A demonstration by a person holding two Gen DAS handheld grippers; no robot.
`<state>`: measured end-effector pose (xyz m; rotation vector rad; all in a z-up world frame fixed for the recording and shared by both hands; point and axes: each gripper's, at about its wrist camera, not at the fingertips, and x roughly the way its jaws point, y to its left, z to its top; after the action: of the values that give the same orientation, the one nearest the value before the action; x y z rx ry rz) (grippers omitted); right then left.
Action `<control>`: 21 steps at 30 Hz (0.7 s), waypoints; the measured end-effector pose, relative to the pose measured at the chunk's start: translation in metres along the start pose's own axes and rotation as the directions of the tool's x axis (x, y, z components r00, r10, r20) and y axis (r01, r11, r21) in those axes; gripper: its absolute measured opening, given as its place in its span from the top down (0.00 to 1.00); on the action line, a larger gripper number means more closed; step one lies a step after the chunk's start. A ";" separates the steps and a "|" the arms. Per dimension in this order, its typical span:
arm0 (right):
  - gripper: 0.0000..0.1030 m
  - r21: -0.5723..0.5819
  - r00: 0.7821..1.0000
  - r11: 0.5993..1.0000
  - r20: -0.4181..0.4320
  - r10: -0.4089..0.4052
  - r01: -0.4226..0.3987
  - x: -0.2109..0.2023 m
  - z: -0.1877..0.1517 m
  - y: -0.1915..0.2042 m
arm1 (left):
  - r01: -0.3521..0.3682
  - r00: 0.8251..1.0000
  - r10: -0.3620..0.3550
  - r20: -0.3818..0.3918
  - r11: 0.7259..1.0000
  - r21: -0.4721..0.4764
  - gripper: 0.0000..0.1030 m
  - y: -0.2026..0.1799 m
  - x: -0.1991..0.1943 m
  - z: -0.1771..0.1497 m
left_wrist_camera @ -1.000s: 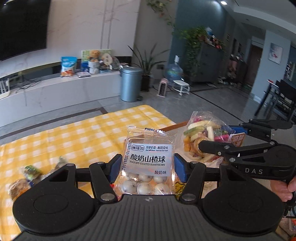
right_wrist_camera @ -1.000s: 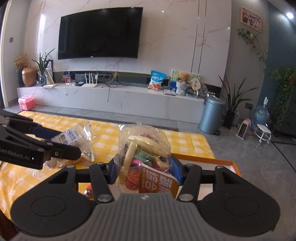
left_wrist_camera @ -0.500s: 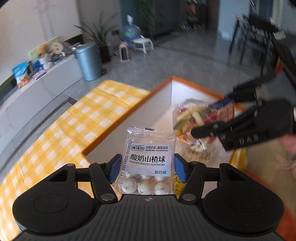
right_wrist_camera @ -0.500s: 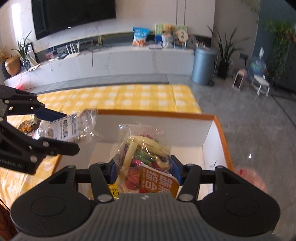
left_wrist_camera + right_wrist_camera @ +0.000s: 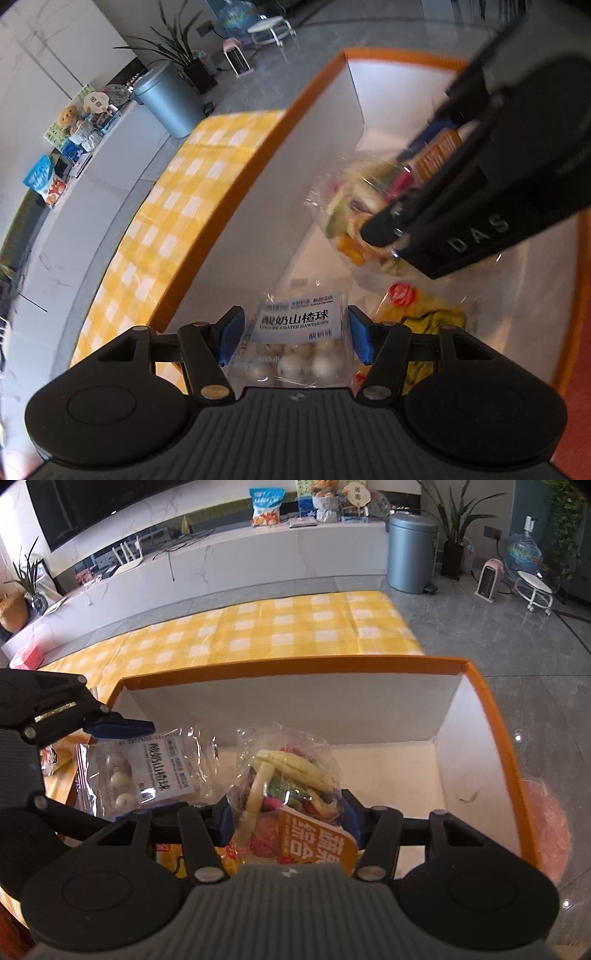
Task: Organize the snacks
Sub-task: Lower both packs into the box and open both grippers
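My left gripper (image 5: 293, 334) is shut on a clear pack of yogurt-coated hawthorn balls (image 5: 295, 339), held low inside the orange-rimmed white box (image 5: 266, 147). The pack also shows in the right wrist view (image 5: 147, 775). My right gripper (image 5: 286, 818) is shut on a clear bag of mixed vegetable crisps (image 5: 288, 779), also held inside the box (image 5: 295, 698); this bag shows in the left wrist view (image 5: 362, 218) under the right gripper's black body. A yellow snack packet (image 5: 424, 317) lies on the box floor.
The box stands at the end of a table with a yellow checked cloth (image 5: 288, 627). Another snack bag (image 5: 55, 755) lies on the cloth left of the box. A grey bin (image 5: 412, 552) and a low white TV bench (image 5: 221, 565) stand beyond on the floor.
Both grippers have tilted down and lowered into the box with their snacks still held. The two grippers have come closer together.
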<state>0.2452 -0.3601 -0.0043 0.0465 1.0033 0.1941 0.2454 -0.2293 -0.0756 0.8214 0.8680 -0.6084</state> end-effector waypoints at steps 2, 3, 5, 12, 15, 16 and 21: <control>0.47 -0.001 1.000 1.000 -0.010 0.009 -0.009 0.009 0.005 0.002 | 0.002 1.000 -0.001 -0.021 1.000 0.025 0.35 0.000 0.007 -0.003; 0.47 0.002 1.000 1.000 -0.015 0.012 -0.012 0.013 0.008 0.003 | -0.005 1.000 0.006 -0.028 0.999 0.032 0.39 0.000 0.009 -0.005; 0.47 0.010 0.999 1.000 -0.027 0.018 -0.018 0.020 0.011 0.006 | 0.006 0.999 -0.005 -0.038 0.999 0.037 0.40 0.002 0.011 -0.007; 0.47 -0.023 0.997 1.000 -0.071 0.010 -0.012 0.039 0.017 0.020 | 0.036 0.999 -0.035 0.008 0.999 -0.030 0.26 0.010 0.007 -0.013; 0.46 -0.028 0.997 1.000 -0.082 0.002 -0.004 0.041 0.018 0.022 | 0.068 0.997 -0.067 0.034 0.997 -0.039 0.17 0.011 0.001 -0.016; 0.46 -0.026 0.996 1.000 -0.086 0.000 -0.002 0.041 0.019 0.022 | 0.071 0.997 -0.070 0.041 0.997 -0.041 0.15 0.012 -0.001 -0.017; 0.44 -0.033 0.996 0.999 -0.091 -0.022 0.019 0.044 0.021 0.025 | 0.066 0.996 -0.062 0.070 0.996 -0.053 0.13 0.010 -0.009 -0.021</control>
<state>0.2819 -0.3261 -0.0262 -0.0023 1.0912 0.1954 0.2394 -0.2055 -0.0725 0.7207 0.8474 -0.6619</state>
